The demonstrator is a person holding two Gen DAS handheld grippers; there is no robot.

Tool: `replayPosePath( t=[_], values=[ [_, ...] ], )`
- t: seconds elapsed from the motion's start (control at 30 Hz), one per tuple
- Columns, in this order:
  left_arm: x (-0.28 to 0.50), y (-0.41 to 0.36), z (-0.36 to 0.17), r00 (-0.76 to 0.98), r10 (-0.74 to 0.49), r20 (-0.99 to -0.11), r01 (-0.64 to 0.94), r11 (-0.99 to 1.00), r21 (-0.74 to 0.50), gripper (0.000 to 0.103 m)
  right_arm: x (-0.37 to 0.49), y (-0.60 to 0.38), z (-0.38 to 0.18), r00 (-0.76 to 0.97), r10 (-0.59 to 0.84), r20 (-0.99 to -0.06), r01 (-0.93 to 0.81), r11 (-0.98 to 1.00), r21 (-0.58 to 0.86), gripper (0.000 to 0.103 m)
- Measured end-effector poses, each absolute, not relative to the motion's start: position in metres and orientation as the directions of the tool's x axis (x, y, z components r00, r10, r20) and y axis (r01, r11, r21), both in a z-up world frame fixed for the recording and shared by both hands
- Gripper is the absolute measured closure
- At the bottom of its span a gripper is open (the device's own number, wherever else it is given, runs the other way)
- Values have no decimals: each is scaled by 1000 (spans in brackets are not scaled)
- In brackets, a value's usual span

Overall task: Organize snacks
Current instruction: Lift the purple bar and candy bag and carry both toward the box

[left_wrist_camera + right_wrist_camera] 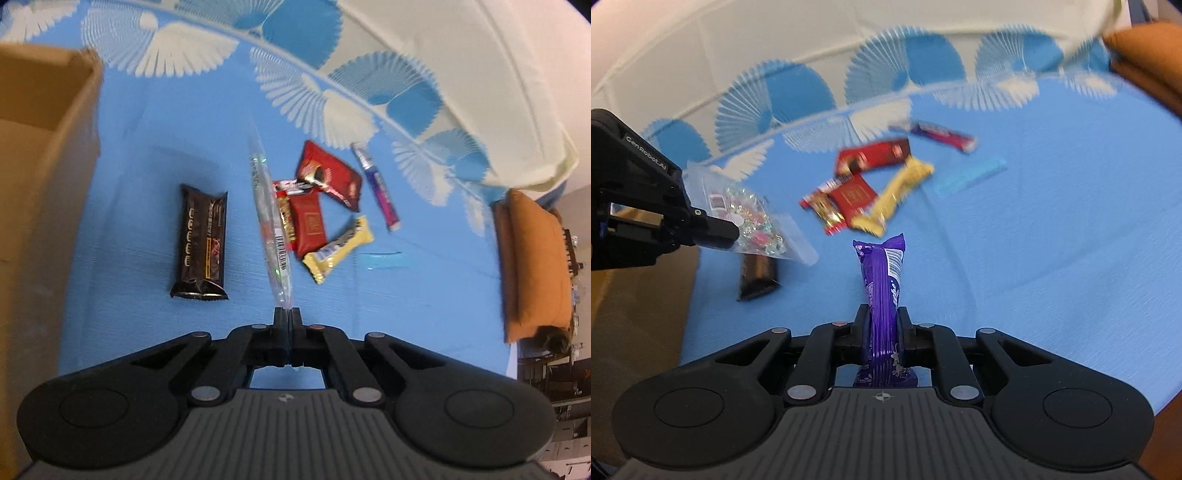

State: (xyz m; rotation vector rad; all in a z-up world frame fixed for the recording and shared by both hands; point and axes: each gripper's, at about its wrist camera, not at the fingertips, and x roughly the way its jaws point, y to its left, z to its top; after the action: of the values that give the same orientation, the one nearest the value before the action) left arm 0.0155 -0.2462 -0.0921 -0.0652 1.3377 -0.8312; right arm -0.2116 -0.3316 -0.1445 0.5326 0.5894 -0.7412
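The cardboard box (40, 155) is seen to the left of the left gripper (287, 314), the nearer of the two. A clear candy bag (271, 229) is pinched edge-on in its closed jaws, long axis running forward. The purple snack bar (882, 288) is clamped lengthwise in the right gripper (882, 317), above the blue tablecloth (1052, 258).

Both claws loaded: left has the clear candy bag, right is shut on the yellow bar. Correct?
Not quite. The right claw is shut on the purple bar, as the right wrist view shows. The yellow bar lies on the blue cloth with the other snacks. The left claw does have the clear candy bag.
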Motion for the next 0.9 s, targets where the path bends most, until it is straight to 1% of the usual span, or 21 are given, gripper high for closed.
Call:
replayPosePath(
  t=[0.27, 0.47, 0.63, 0.9],
  values=[
    [-11, -177, -21, 79, -584, -808, 526, 713, -464, 103, -232, -295, -99, 648, -460, -606, 712, 648, 270, 88],
    [-22, -100, 23, 176, -596, -783, 520, 732, -440, 103, -236, -244, -61, 713, -429, -554, 639, 724, 261, 88],
    [-22, -39, 41, 239, -593, -769, 502, 753, -426, 103, -228, -203, -41, 760, -364, -538, 566, 778, 273, 88],
    [-17, 46, 46, 292, -589, -754, 464, 776, -427, 103, -200, -143, -18, 795, -292, -532, 474, 846, 245, 88]
  ],
)
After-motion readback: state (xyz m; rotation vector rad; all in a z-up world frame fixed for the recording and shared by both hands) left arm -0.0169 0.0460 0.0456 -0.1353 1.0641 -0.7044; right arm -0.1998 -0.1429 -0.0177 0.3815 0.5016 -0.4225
